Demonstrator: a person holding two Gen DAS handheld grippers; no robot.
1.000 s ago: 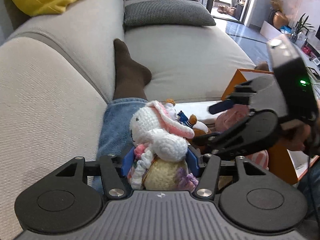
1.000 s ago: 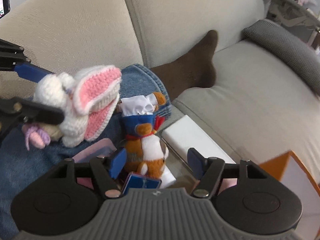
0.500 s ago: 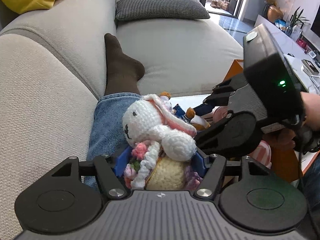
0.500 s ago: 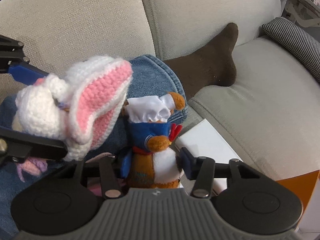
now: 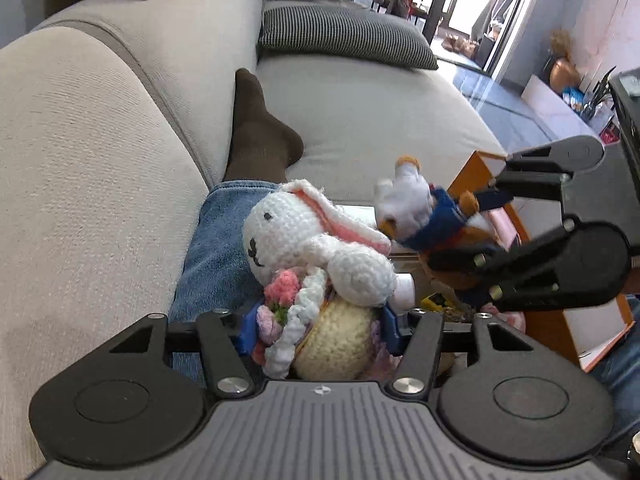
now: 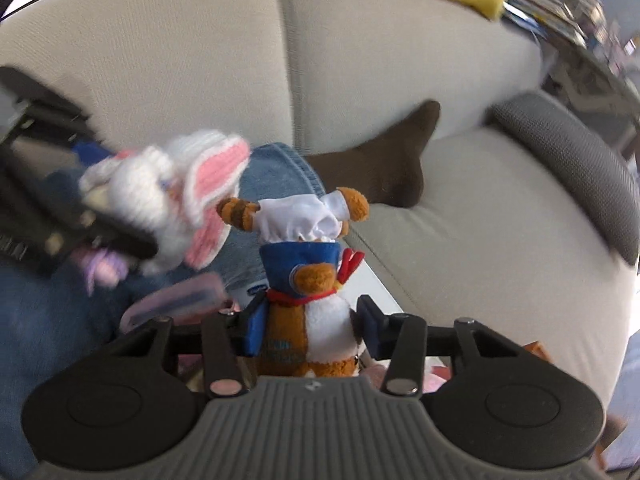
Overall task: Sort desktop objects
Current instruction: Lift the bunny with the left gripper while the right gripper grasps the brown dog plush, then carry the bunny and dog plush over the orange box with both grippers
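Gripping the crochet rabbit [image 5: 304,240] by its yellow belly in the left gripper [image 5: 320,328]: clamped on it from both sides, after a fresh closing of the jaws with the toy between them. Carrying it up in the air above a denim-clad leg [image 5: 216,248], head upright, ears flopped toward three o'clock.

Gripping the plush chef toy [image 6: 312,292] around its white-and-orange body in the right gripper [image 6: 313,326]: likewise just closed, blue pads pressed into the plush. Holding it aloft too, just beside the rabbit, at about two o'clock from it in the left wrist view.

Judging the stage: both toys picked up, neither set down anywhere yet. Mid-carry, by the look of it, with placing left to do for this pair.

Looking outward: at three to four o'clock from the rabbit, an orange box [image 5: 548,332], open, with more small items dimly visible inside or beside it; cannot tell which. Possibly source, possibly destination; impossible to say from here. At nine o'clock from the chef toy, in the right wrist view, a blurred pink container [image 6: 176,300]. Beyond, at twelve o'clock, a beige sofa [image 5: 380,120] and a brown-socked foot [image 5: 256,136] resting on it.
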